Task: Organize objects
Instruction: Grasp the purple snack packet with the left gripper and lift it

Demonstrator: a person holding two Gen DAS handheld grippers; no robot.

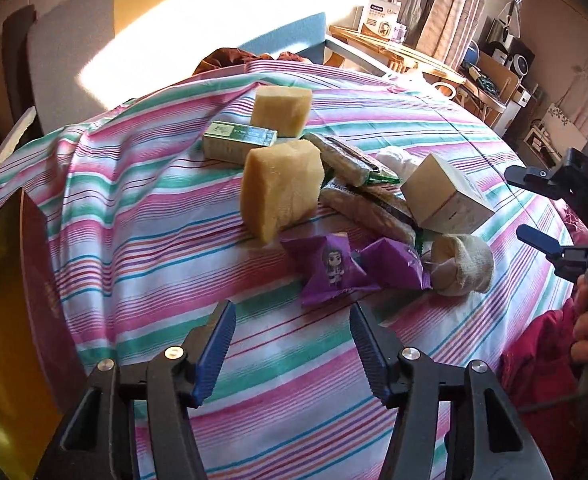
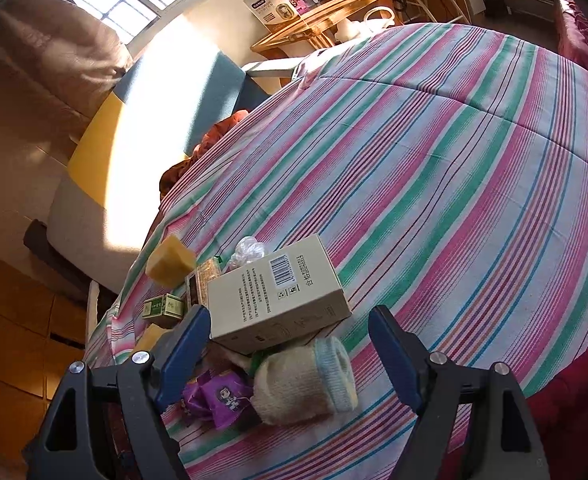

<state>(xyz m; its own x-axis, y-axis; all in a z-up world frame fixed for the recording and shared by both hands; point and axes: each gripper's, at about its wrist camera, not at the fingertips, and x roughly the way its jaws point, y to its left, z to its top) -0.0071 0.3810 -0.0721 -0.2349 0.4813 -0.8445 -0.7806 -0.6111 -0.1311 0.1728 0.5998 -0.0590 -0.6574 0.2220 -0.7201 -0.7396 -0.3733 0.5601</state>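
A heap of small items lies on the striped sheet (image 1: 142, 216): two yellow sponge blocks (image 1: 280, 188) (image 1: 282, 110), a green box (image 1: 238, 140), wrapped snack bars (image 1: 350, 160), a beige carton (image 1: 446, 196), purple packets (image 1: 330, 268) and a rolled cream sock (image 1: 462, 264). My left gripper (image 1: 292, 344) is open just short of the purple packets, with nothing between its fingers. My right gripper (image 1: 532, 210) hangs open at the right of the carton. In the right wrist view, the right gripper (image 2: 290, 348) stands open over the sock (image 2: 306, 380), its pads clear of it, with the carton (image 2: 278, 296) just beyond.
A dark red box (image 1: 38, 280) stands at the sheet's left edge. A red blanket (image 1: 534, 360) and a person's hand (image 1: 586, 320) are at the right. Behind the bed are a padded headboard (image 1: 78, 40) and a wooden side table (image 1: 394, 48). Wide bare sheet (image 2: 454, 160) spreads to the right.
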